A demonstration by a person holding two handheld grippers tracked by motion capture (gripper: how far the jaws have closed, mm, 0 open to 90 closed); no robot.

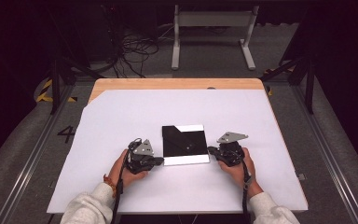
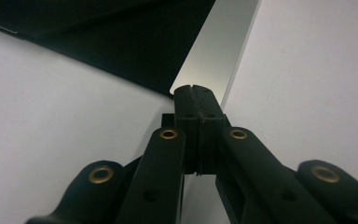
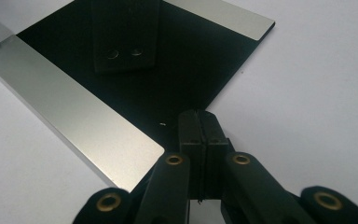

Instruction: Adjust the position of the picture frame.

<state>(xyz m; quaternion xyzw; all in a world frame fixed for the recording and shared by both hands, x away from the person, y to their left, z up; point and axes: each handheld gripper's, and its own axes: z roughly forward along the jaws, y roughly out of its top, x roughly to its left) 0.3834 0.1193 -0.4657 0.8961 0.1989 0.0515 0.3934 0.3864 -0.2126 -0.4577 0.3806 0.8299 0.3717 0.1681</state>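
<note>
jaws at black sheet's (image 1: 183, 141) near corners

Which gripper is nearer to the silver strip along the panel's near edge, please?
Left. The left gripper has its closed jaws at the end of the silver strip; the right gripper is at the black panel edge just beyond the strip's other end.

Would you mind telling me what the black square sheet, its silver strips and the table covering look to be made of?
Black square sheet: thin matte fabric or card; it reflects nothing and lies flat, so which one is open.
Silver strips: brushed metal or metallic foil, judging by the soft satin sheen; the material is uncertain.
Table covering: smooth white paper or plastic sheet, matte, over a wooden tabletop with visible light grain.
</note>
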